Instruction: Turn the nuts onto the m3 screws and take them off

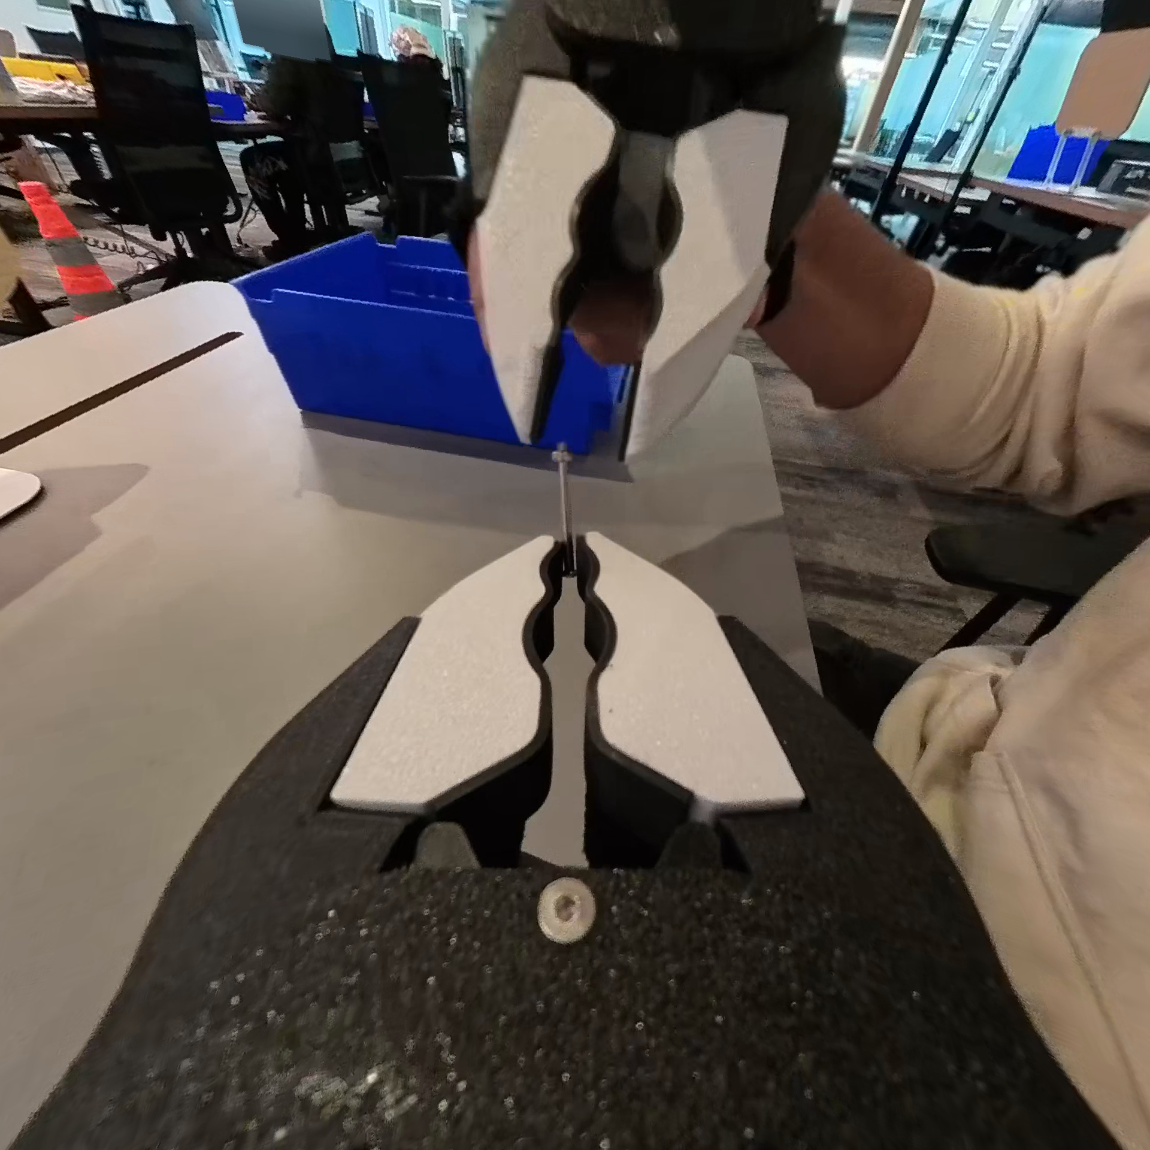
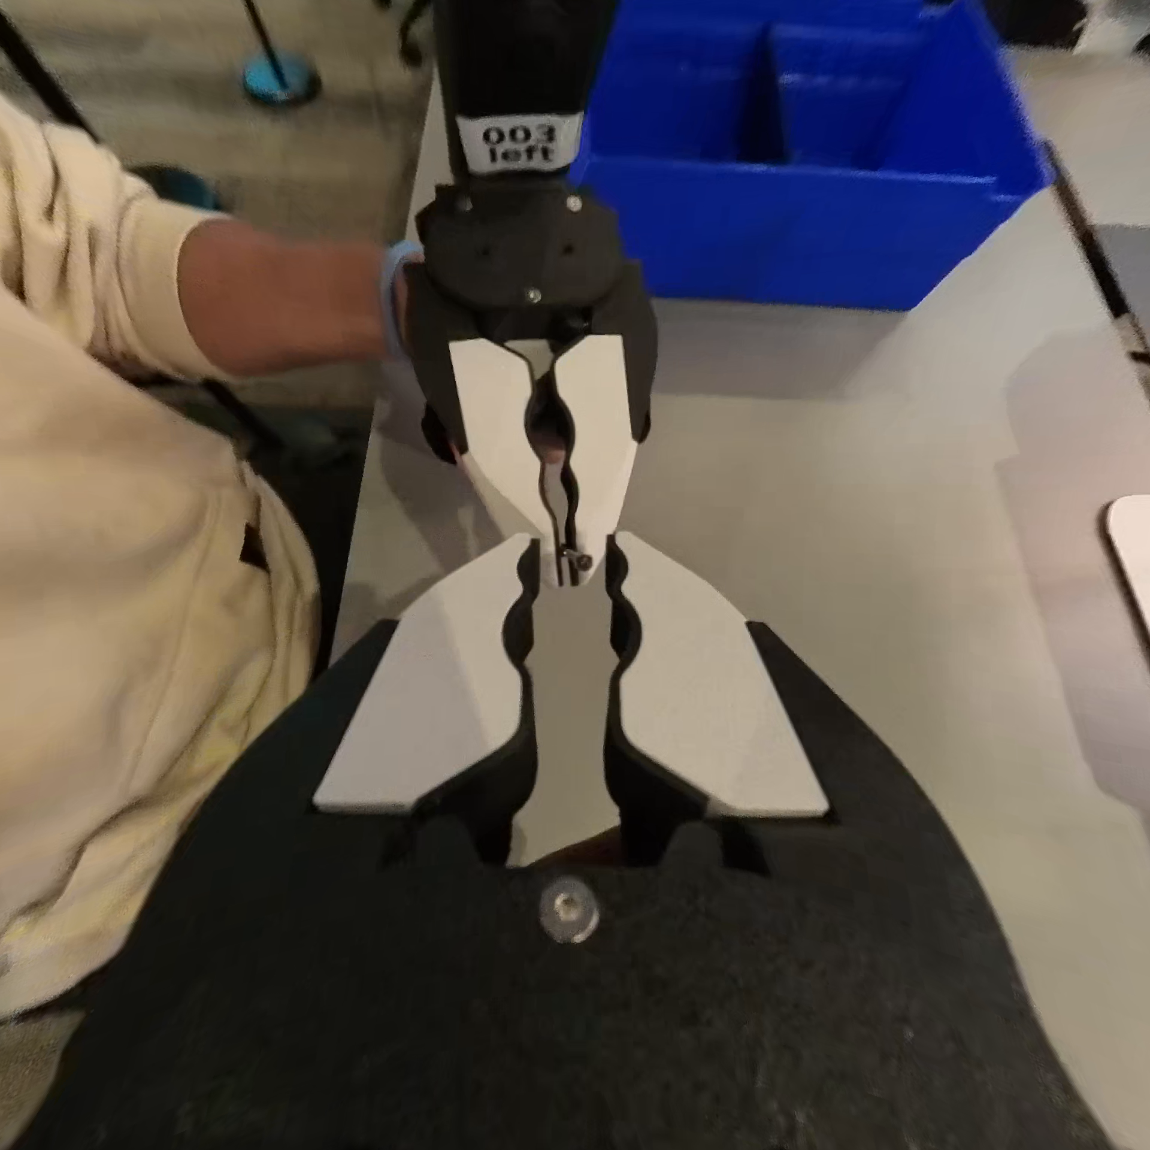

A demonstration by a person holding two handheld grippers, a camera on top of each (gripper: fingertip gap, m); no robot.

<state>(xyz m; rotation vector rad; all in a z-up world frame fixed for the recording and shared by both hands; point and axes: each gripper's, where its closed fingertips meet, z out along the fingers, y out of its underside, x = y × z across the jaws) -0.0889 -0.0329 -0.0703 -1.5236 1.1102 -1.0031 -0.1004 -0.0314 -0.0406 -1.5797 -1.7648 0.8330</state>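
In the left wrist view, my left gripper (image 1: 567, 547) is shut on a thin M3 screw (image 1: 565, 498) that points forward and away from it. A small nut (image 1: 562, 456) sits near the screw's far end. My right gripper (image 1: 579, 445) comes down from above with its jaws open, and the nut lies between its tips, close to one finger (image 1: 529, 398). In the right wrist view, my right gripper (image 2: 572, 544) is open around the tip of the left gripper (image 2: 569, 575). The screw end with the nut (image 2: 582, 560) shows there as a small dark spot.
A blue divided bin (image 1: 386, 355) stands on the grey table (image 1: 186, 560) just behind the grippers; it also shows in the right wrist view (image 2: 809, 236). A flat white object (image 2: 1129, 560) lies at the table's side. Cream-sleeved arms (image 1: 995, 373) hold the grippers. An orange cone (image 1: 62, 249) stands on the floor. My left and right fingertips are right by each other.
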